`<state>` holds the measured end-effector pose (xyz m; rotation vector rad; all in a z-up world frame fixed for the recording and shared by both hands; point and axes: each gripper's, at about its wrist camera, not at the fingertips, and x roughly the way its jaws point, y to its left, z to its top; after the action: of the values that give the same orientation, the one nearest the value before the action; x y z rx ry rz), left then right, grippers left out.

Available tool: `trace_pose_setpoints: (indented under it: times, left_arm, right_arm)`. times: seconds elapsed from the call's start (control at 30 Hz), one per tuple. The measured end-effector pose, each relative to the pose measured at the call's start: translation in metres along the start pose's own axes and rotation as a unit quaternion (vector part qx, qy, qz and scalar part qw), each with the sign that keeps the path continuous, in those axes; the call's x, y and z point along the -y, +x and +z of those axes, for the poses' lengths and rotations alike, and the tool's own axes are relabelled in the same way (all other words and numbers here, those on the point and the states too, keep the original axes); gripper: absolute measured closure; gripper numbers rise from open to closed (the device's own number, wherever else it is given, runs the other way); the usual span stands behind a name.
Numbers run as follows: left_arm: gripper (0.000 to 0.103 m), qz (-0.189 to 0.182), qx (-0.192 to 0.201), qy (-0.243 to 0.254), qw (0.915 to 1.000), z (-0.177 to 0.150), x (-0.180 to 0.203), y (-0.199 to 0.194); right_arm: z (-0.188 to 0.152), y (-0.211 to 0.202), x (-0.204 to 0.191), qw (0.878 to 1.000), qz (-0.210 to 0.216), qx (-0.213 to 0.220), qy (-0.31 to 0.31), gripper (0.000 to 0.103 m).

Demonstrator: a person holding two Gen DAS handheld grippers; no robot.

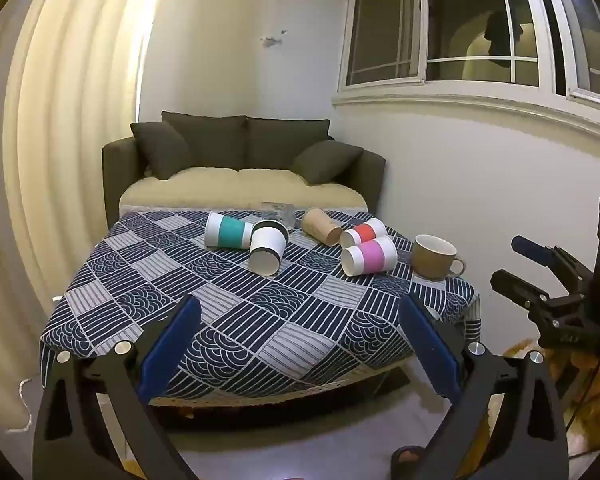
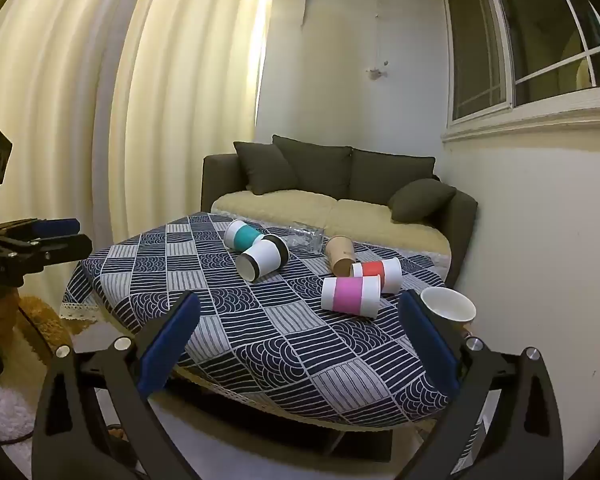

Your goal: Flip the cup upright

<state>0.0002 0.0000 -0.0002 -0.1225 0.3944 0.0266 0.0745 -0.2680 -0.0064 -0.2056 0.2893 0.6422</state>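
Five paper cups lie on their sides across the far half of the bench [image 1: 228, 320], so none is upright yet and the flipping has, by my reading, not begun. Going left to right in the left wrist view: the teal-banded cup [image 1: 227, 230] at about eleven o'clock of the cloth, the black-rimmed white cup [image 1: 268, 250] touching it with its mouth toward the camera, the plain brown cup [image 1: 322, 227] near twelve, then the red-banded cup [image 1: 363, 233] and the pink-banded cup [image 1: 370, 255] lying side by side at about one o'clock. A tan mug [image 1: 434, 256] already stands upright at two o'clock, close to the right edge. Something clear (too faint to name) sits behind the cups at the far edge.

The left tool [image 1: 300, 344] hangs off the near edge at six o'clock, jaws spread wide and holding nothing; the right tool [image 2: 300, 340] does likewise, its left pad over the cloth's near rim.

The near half of the patterned cloth is bare, giving open room to approach. The pink-banded cup looks easiest for the right tool, though the red one touches it and the mug crowds its right side, so a sideways entry risks knocking both.
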Motion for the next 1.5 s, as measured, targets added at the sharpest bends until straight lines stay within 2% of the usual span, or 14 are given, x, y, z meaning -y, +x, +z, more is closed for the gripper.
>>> trace_pose_setpoints:
  times: [0.33,0.83,1.5]
  left_arm:
    - [0.007,0.005,-0.001,0.001,1.0,-0.0033,-0.0007,0.0035]
    - [0.006,0.005,-0.001,0.008,1.0,0.0006,0.0006,-0.0017]
    - [0.006,0.008,-0.01,0.014,0.9998,-0.0034,0.0036,0.0033]
  right_arm:
    - [0.0025,-0.001,-0.0057,1.0,0.003,0.008,-0.011,0.005]
    - [0.0008,0.0025,-0.0015,1.0,-0.003,-0.008,0.006,0.005]
    - [0.0002,0.0003,0.0007,1.0,0.001,-0.002,0.015,0.005]
